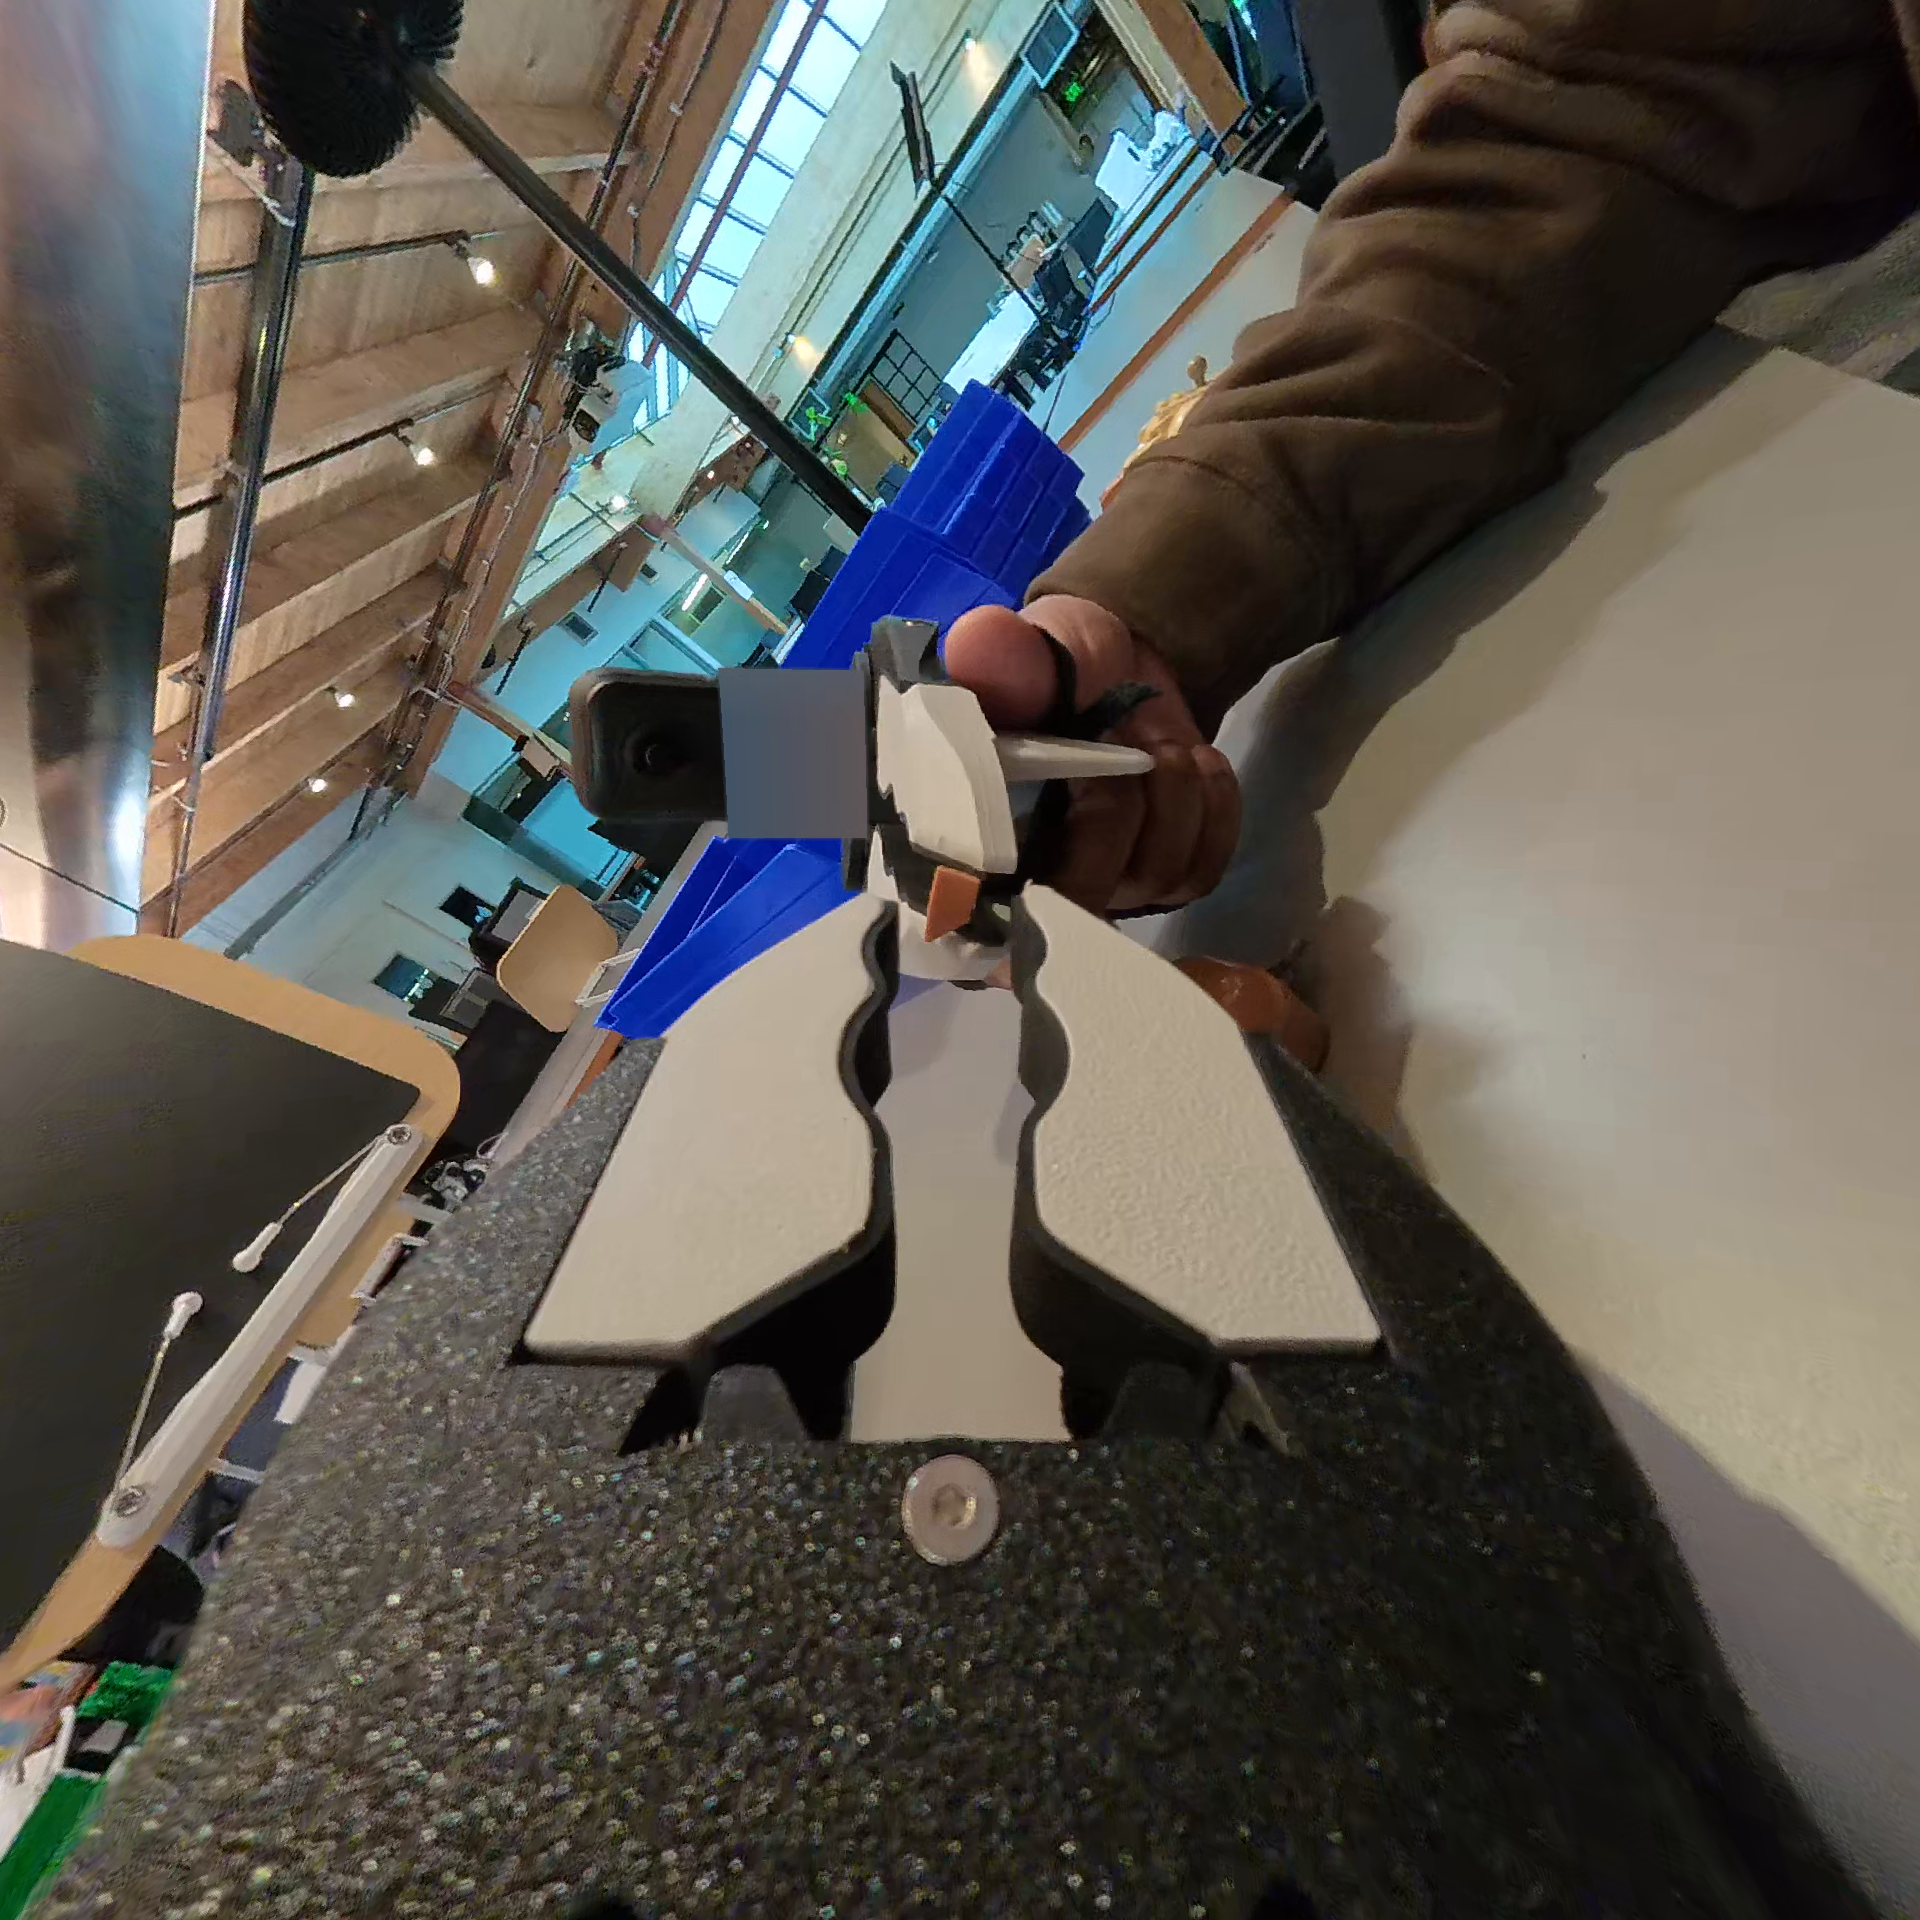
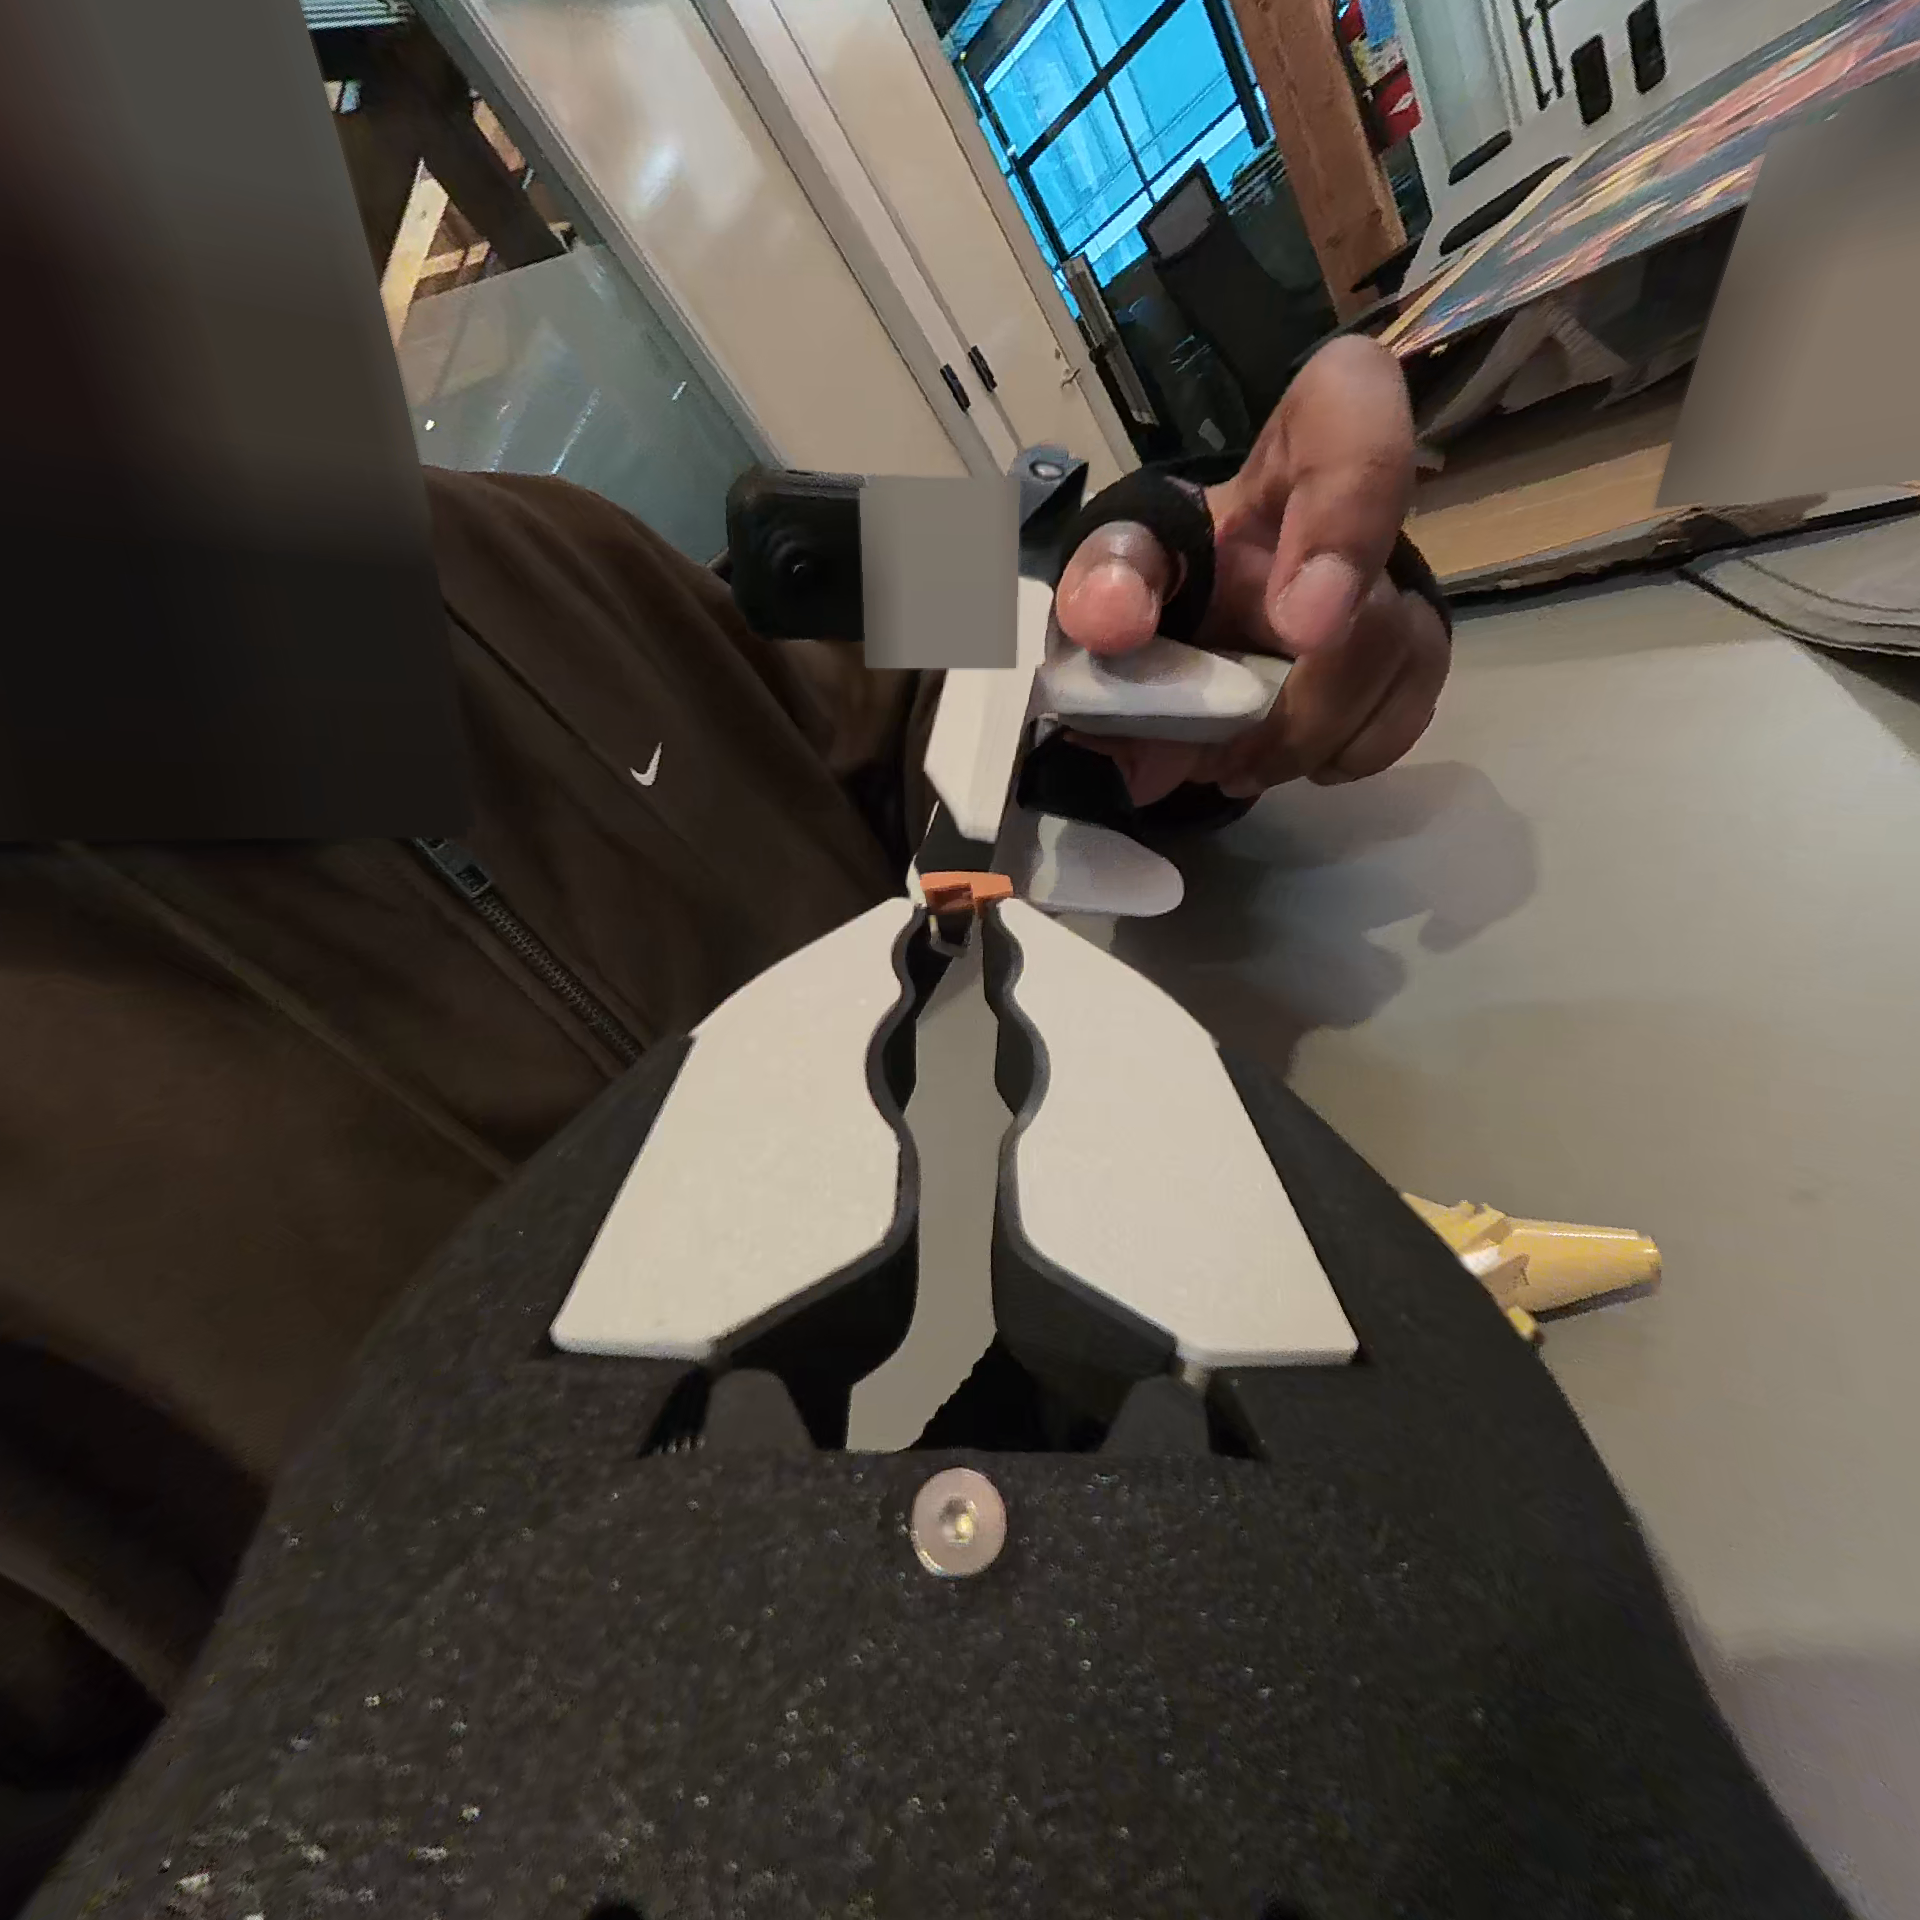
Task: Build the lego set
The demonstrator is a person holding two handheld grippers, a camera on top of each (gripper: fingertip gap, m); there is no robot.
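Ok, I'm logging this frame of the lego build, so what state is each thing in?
right gripper: shut on the orange piece
orange piece: held off the table, at the fingertips
left gripper: jaws parted, nothing clearly gripped
yellow piece: lying loose on the table
blue bins: stacked

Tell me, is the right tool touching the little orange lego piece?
Touching. The right wrist view shows the right tool with its tips pinched on the stem below the orange lego piece, no gap showing. The left tool sits just behind it.
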